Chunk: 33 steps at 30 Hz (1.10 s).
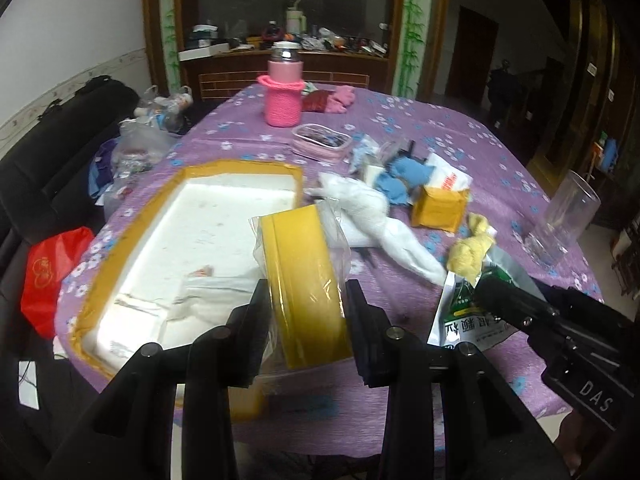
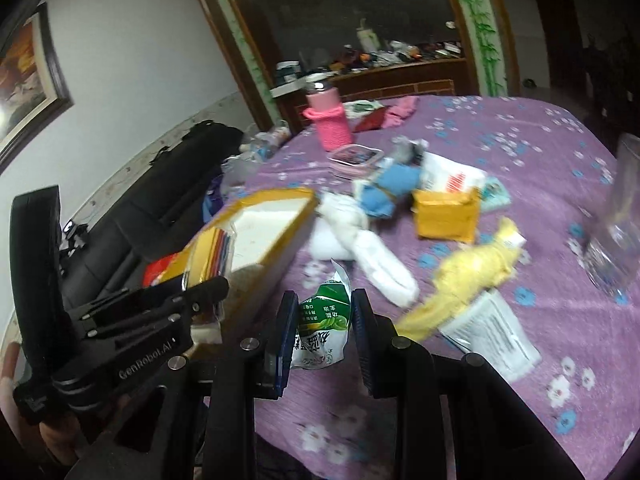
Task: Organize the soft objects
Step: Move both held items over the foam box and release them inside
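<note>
Left gripper (image 1: 306, 312): fingers clamped on yellow plastic-wrapped pack (image 1: 304, 276), raised beside white foam box (image 1: 224, 216), likely for stowing. Right gripper (image 2: 325, 332): fingers clamped on green-printed white pouch (image 2: 322, 320).

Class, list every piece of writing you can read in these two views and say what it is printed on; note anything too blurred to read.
"DAS": on the black body of the right gripper.
"GenRobot.AI": on the black body of the left gripper.
Green and white foil pouch: Chinese print, upside down, too blurred to read.
White packet with red print: unreadable.
White sachet with fine black print: too small to read.
</note>
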### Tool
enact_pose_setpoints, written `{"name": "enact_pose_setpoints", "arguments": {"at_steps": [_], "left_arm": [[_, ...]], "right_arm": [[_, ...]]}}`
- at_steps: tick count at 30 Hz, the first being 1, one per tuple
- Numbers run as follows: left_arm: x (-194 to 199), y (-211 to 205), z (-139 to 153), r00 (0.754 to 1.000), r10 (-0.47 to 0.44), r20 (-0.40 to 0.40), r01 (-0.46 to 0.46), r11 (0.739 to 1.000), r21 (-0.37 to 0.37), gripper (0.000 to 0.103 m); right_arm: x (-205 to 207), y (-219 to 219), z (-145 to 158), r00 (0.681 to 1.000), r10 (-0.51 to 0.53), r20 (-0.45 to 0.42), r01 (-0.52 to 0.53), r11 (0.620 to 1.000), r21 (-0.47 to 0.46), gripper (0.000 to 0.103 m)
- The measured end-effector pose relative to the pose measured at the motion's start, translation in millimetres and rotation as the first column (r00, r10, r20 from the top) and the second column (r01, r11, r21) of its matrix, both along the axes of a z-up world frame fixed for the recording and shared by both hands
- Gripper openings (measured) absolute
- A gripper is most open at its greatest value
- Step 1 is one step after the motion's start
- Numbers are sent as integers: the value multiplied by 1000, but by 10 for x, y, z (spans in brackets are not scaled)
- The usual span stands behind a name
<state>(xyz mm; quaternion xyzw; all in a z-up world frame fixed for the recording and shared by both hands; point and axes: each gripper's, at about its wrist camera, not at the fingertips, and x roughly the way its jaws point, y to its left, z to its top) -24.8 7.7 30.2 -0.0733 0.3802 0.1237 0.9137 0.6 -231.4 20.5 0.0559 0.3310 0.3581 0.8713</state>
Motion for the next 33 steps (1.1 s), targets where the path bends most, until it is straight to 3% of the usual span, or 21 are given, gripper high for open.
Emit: {"name": "enact_pose_setpoints", "arguments": {"at_steps": [15,23,33], "left_arm": [[-148,1176,-182,981,192,-21,-193,974,-122,34],[36,1434,-379,979,196,-57,-203,967,-155,34],[289,1626,-543,979,177,-103,-191,970,-152,34]], "right_arm": [[350,1018,71,986,169,-2,-169,986,5,27],[660,1654,-89,976,216,-38,-216,976,-11,27],[1027,2310,-168,975,222,-11,-223,973,-53,26]]}}
